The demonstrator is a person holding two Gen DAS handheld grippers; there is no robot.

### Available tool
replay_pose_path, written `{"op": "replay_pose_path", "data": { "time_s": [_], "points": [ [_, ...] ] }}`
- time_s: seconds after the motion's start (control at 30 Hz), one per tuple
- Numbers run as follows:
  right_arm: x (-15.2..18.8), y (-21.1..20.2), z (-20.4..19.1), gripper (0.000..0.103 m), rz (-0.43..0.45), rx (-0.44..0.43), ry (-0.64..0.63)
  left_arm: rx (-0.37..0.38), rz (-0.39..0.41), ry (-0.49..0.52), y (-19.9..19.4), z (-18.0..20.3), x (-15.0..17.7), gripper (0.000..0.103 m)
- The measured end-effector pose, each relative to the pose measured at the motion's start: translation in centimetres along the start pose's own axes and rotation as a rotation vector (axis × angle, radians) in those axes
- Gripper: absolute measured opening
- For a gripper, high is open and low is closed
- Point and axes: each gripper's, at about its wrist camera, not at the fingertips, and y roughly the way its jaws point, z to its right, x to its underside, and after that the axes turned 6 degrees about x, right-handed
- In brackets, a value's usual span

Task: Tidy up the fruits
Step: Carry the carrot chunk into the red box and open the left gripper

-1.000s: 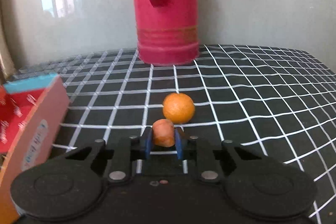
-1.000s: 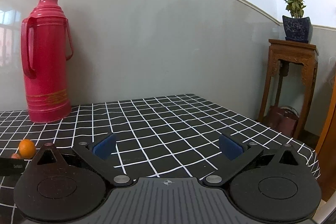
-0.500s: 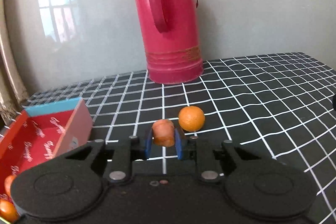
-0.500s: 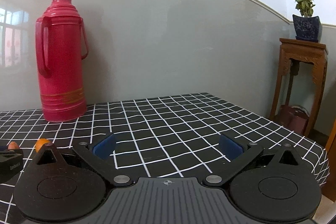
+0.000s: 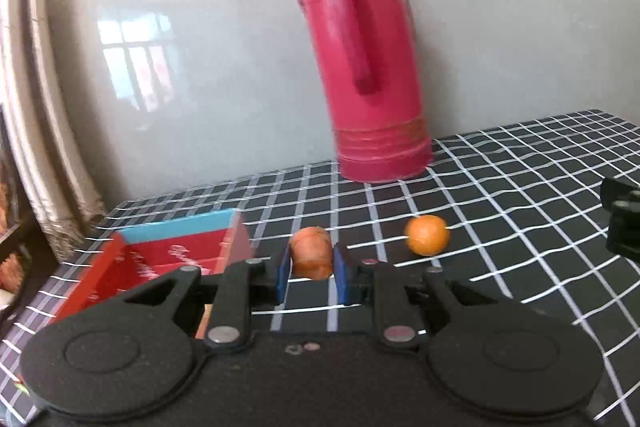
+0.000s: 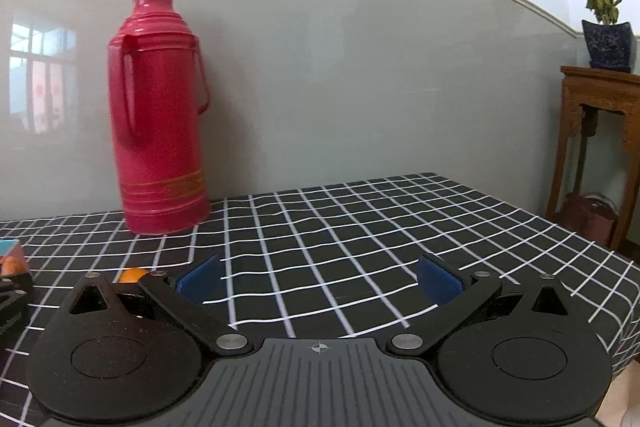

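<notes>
Left wrist view: left gripper (image 5: 311,269) clamps a fruit (image 5: 311,257) for the box (image 5: 160,259) at nine o'clock; right gripper (image 6: 320,279) wide, empty.

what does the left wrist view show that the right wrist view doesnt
Only the left wrist view shows the left gripper shut on a small orange-red fruit, and the open inside of the red box.
Only the right wrist view shows the right gripper with its jaws wide and empty, the potted plant and its wooden stand.
Both show the red thermos, the round orange and the checked tablecloth.
</notes>
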Motion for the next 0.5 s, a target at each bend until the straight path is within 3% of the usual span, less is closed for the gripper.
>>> {"op": "replay_pose_path", "data": {
  "time_s": [0.17, 0.5],
  "points": [
    [0.1, -0.3, -1.7, 0.103, -0.008, -0.043, -0.001, -0.077, -0.026, -0.053, -0.5, -3.0, 0.3, 0.013],
    [0.7, -1.3, -5.0, 0.103, -0.018, -0.117, -0.022, -0.203, -0.182, -0.262, 0.7, -10.8, 1.6, 0.013]
  ]
}}
